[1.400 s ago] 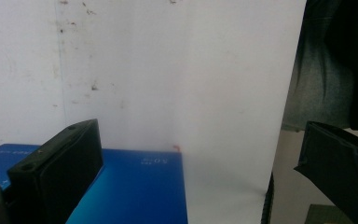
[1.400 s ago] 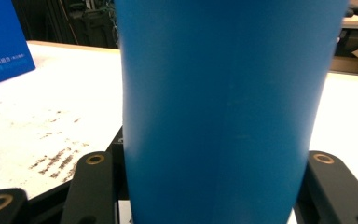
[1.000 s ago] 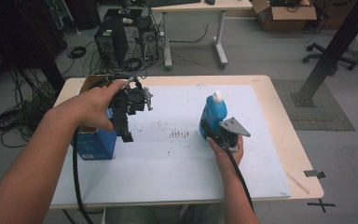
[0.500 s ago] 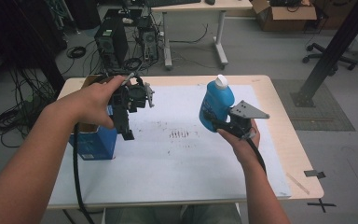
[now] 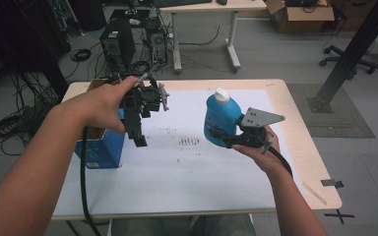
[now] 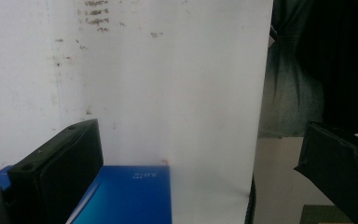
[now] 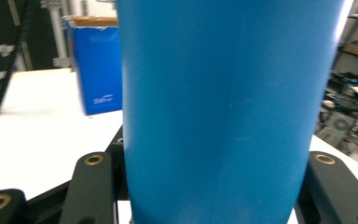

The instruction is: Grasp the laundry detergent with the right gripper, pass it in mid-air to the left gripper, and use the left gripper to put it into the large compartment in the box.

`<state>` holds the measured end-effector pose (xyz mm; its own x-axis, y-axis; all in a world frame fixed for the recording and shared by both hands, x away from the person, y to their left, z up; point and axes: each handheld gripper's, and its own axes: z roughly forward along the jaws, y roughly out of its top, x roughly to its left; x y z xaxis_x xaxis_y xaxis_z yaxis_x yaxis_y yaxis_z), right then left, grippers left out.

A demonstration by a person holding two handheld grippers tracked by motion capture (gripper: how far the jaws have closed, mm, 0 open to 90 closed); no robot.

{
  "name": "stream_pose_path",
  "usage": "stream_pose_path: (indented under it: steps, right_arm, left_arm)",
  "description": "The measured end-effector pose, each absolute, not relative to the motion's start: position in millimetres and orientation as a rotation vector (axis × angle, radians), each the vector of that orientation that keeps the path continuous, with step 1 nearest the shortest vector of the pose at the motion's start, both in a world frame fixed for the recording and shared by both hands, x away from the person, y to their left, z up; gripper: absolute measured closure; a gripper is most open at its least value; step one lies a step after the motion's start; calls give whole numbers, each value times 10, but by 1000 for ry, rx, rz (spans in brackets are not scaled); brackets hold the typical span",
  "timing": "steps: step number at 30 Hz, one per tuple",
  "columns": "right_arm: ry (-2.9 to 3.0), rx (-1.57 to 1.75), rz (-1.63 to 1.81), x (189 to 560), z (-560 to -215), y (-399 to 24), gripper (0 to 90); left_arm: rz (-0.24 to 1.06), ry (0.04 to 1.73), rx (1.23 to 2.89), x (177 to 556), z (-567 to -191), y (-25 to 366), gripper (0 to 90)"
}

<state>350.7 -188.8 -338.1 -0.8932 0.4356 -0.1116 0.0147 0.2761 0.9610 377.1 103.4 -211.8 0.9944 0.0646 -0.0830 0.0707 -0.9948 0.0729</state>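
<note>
The right tongs (image 5: 220,139) are pinching the stiff, probably slippery blue bottle (image 5: 220,118) low on its body, right of the box (image 5: 101,147), while the left tongs (image 5: 139,132) are hanging spread.

Blue bottle (image 5: 220,121) with white cap, upright, lifted above the white-covered table (image 5: 187,167)

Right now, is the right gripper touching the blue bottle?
Touching. In the right gripper view the blue bottle sits clamped between both black jaws; the high view shows the right gripper holding it above the table.
</note>
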Motion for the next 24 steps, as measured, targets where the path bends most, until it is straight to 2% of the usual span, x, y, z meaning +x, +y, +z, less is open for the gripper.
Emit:
stream_pose_path:
  steps: [24]
  right_arm:
    - [2369,197,1716,3452,-3648,-1552,447]
  left_arm:
    - [-123,55,3066,3755,-2090,815,1]
